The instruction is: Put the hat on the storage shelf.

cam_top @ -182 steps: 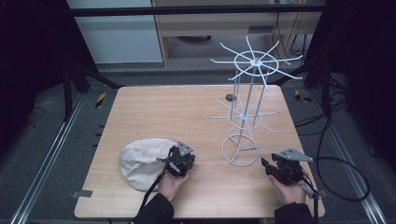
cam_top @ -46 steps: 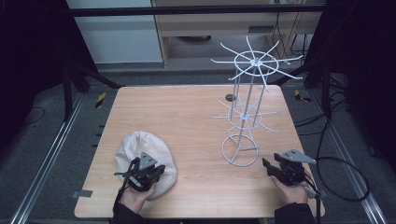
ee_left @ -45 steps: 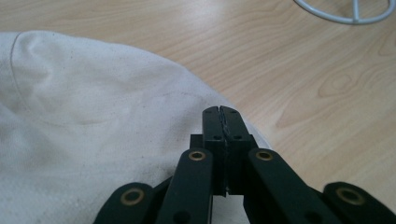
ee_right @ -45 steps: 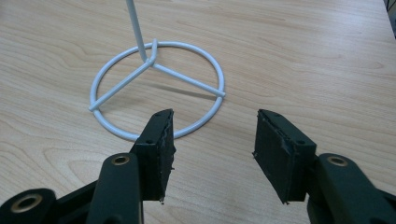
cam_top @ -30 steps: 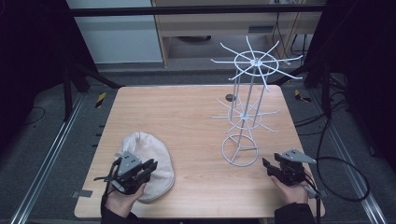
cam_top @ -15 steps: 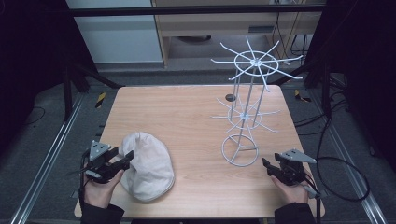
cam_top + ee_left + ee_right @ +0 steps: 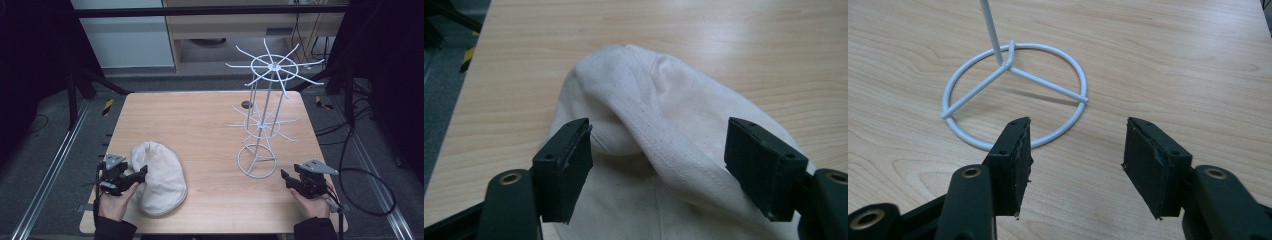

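Cream cotton flat cap [image 7: 159,176] is being left lying on the pale wooden table [image 7: 200,120] near its front left corner, having been dragged there from nearer the middle by the left gripper [image 7: 131,179]. Its jaws have just been opening and are now being held wide, the cap's raised fold between them but unpinched, so a fresh grip is probably being prepared. Meanwhile the right gripper [image 7: 286,178] is being held open and empty, just before the white wire hat stand's ring base [image 7: 256,161].
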The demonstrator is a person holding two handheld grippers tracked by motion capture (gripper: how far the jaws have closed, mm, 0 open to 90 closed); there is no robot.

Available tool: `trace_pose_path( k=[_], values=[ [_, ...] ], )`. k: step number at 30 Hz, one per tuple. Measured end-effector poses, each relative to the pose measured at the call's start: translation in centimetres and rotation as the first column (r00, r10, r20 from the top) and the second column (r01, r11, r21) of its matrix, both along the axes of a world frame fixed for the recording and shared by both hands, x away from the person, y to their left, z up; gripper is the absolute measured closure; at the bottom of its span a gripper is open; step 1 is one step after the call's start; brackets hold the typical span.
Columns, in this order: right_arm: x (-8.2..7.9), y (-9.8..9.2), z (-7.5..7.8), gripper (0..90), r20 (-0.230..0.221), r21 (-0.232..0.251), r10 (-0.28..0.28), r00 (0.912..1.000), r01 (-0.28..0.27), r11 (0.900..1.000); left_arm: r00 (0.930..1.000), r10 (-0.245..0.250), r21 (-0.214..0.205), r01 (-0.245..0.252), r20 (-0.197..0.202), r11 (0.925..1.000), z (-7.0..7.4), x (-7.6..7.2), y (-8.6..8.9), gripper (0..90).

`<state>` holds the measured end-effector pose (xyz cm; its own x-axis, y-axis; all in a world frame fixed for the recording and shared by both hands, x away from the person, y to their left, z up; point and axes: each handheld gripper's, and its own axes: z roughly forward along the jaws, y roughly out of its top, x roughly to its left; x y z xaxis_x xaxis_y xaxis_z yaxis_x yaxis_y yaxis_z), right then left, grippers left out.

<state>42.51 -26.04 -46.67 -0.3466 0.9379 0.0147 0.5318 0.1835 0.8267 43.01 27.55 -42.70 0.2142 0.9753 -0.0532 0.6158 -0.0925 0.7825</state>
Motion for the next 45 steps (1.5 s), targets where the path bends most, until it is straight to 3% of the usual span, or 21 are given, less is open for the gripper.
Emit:
trace_pose_path(
  k=[7, 8, 9, 10, 11, 12, 14, 19, 27, 30, 31, 34, 37, 42, 45],
  values=[
    [0.0, 0.0, 0.0, 44.4, 0.003, -0.002, -0.001, 1.0, 0.001, 1.0, 0.9983, 0.012, 0.004, -0.012, -0.057, 0.9999, -1.3, 1.1, -0.1, 34.9],
    [0.0, 0.0, -0.1, 44.4, 0.0, -0.002, -0.004, 1.0, 0.004, 1.0, 0.9977, 0.014, 0.006, -0.014, -0.067, 0.9999, -1.4, 1.2, -0.1, 40.9],
    [0.0, 0.0, -0.1, 44.4, 0.0, -0.002, -0.004, 1.0, 0.004, 1.0, 0.9965, 0.019, 0.002, -0.019, -0.081, 0.9998, -1.6, 1.4, -0.1, 40.9],
    [0.0, -0.1, -0.1, 44.4, 0.001, 0.0, -0.002, 1.0, 0.002, 1.0, 0.9939, 0.022, -0.011, -0.023, -0.108, 0.9997, -2.0, 1.8, 0.0, 48.0],
    [0.0, -0.1, -0.1, 44.4, 0.001, 0.0, -0.002, 1.0, 0.002, 1.0, 0.9939, 0.022, -0.011, -0.023, -0.108, 0.9997, -2.0, 1.8, 0.0, 52.1],
    [0.1, -0.1, -0.1, 44.4, -0.001, 0.0, -0.001, 1.0, 0.001, 1.0, 0.992, 0.02, -0.019, -0.022, -0.125, 0.9996, -2.2, 2.0, 0.0, 52.1],
    [0.1, 0.0, -0.2, 44.4, -0.005, 0.0, 0.001, 1.0, -0.001, 1.0, 0.9878, 0.0, -0.055, -0.009, -0.156, 0.9985, -2.4, 2.4, 0.3, 67.2],
    [0.1, 0.0, -0.2, 44.4, -0.008, -0.003, -0.004, 1.0, 0.004, 1.0, 0.9897, -0.017, -0.079, 0.006, -0.142, 0.9968, -2.0, 2.4, 0.4, 82.4],
    [0.2, -0.1, -0.2, 44.4, -0.007, -0.002, -0.002, 1.0, 0.002, 1.0, 0.9951, -0.078, -0.117, 0.071, -0.061, 0.9906, -0.1, 1.6, 0.0, 86.7],
    [0.2, -0.2, -0.2, 44.4, -0.008, 0.001, -0.003, 1.0, 0.003, 1.0, 0.994, -0.109, -0.125, 0.109, 0.005, 0.9862, 1.2, 0.9, -0.2, 87.5],
    [0.2, -0.2, -0.2, 44.4, -0.008, 0.001, -0.003, 1.0, 0.003, 1.0, 0.994, -0.109, -0.125, 0.109, 0.005, 0.9862, 1.2, 0.9, -0.2, 87.7],
    [0.1, -0.2, -0.2, 44.3, -0.009, 0.01, -0.006, 0.9999, 0.006, 0.9999, 0.9897, -0.132, -0.147, 0.139, 0.056, 0.9794, 2.2, 0.4, -0.2, 87.9],
    [0.1, -0.3, -0.2, 44.4, 0.0, 0.006, -0.006, 1.0, 0.006, 1.0, 0.9814, -0.155, -0.166, 0.172, 0.114, 0.971, 3.3, -0.3, -0.2, 88.1],
    [0.1, -0.3, -0.1, 44.1, 0.02, 0.007, 0.0, 0.9998, 0.0, 1.0, 0.9613, -0.182, -0.195, 0.223, 0.207, 0.9552, 5.4, -1.2, -0.4, 88.2],
    [0.0, -0.2, 0.0, 43.8, 0.022, 0.011, 0.001, 0.9997, -0.001, 0.9999, 0.9448, -0.197, -0.208, 0.255, 0.262, 0.9443, 6.6, -1.5, -0.7, 88.2]
  ],
)
